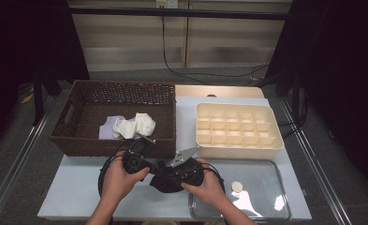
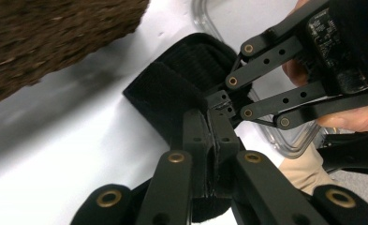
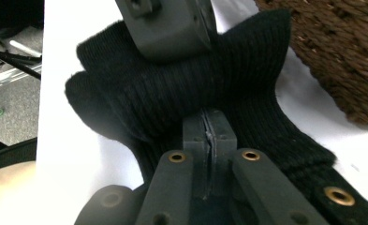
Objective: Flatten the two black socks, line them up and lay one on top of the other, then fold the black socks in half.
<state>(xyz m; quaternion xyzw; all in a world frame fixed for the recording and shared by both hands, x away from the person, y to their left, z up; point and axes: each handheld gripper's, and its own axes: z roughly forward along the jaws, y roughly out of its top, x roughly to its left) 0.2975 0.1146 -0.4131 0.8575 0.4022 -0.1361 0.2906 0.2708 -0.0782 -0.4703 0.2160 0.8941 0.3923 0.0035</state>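
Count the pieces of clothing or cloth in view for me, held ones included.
3: a black sock pinched between both grippers at the table's near edge, and a white cloth and a lavender cloth inside the wicker basket. More may lie hidden underneath.

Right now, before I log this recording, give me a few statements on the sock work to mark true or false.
1. Both grippers are clamped on the black sock. True: left gripper and right gripper pinch it with jaws shut.
2. The wicker basket holds white cloth. True.
3. The divided cream box holds several socks. False: its compartments look empty.
4. The sock lies inside the clear tray. False: it is held over the table, between basket and tray.
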